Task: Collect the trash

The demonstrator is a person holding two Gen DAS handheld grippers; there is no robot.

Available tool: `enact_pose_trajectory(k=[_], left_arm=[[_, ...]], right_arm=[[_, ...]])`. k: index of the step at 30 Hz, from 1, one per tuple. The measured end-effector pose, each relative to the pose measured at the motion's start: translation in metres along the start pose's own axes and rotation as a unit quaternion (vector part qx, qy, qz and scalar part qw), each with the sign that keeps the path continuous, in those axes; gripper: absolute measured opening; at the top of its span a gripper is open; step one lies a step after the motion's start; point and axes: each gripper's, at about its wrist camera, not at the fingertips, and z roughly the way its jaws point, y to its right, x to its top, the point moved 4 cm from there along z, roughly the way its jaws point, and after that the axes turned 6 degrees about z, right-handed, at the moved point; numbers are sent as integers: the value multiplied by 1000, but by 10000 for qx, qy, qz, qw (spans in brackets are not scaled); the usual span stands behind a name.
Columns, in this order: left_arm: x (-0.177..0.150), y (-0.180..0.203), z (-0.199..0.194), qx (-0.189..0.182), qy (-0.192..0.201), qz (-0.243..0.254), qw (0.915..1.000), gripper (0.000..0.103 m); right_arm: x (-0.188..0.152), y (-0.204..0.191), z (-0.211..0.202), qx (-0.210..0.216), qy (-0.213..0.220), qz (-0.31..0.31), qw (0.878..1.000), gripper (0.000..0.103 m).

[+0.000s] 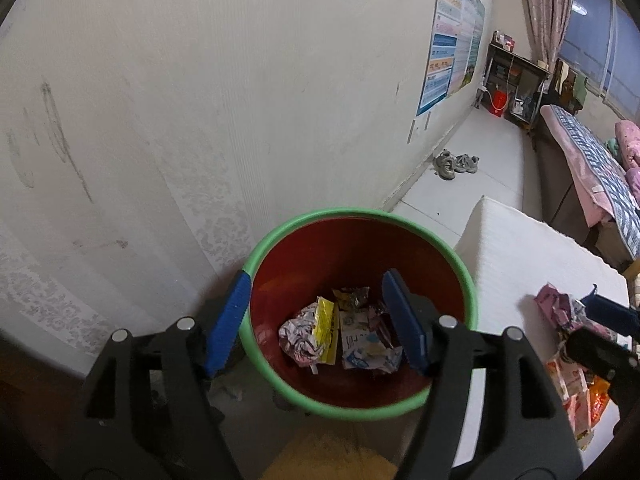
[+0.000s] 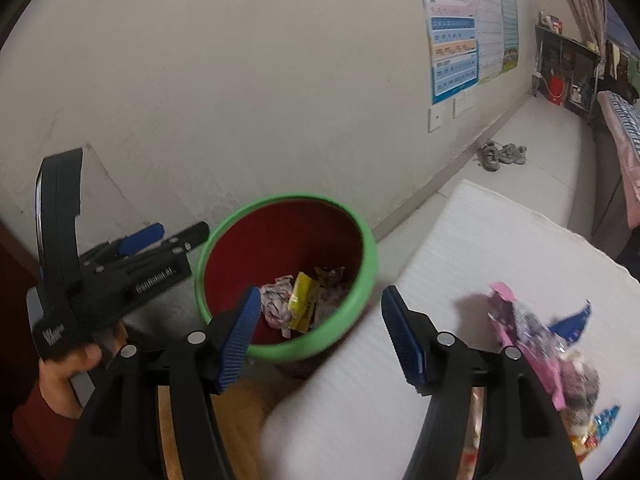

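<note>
Crumpled wrappers [image 1: 340, 336] fill green-rimmed bin [image 1: 468, 280].

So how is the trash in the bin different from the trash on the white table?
The wrappers in the bin lie crumpled at the bottom of the red bin; the wrappers on the table lie loose on the white table. The binned ones show yellow and white; the table ones are mostly pink. Both are snack packets.

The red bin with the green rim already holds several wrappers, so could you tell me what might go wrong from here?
1. The pink snack wrapper lies among other packets on the white surface; the open right gripper may snag several.
2. The red bin with the green rim stands beside that surface, so a late release could miss it.
</note>
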Motion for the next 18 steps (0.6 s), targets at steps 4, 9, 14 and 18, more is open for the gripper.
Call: enact_pose_trajectory(k=[4, 9, 14, 18], left_arm=[[-6, 10, -18, -24, 29, -45, 10000, 69], [-23, 36, -30, -94, -104, 108, 9998, 69], [-41, 72, -34, -287, -305, 264, 9988, 69], [-57, 112, -37, -573, -481, 478, 9961, 69]], right_arm=[[-21, 21, -24, -79, 32, 160, 9998, 62], [-63, 58, -50, -442, -9, 454, 9980, 62], [-106, 115, -75, -915, -46, 1091, 9898, 62], [-131, 155, -91, -1221, -59, 1550, 9803, 62]])
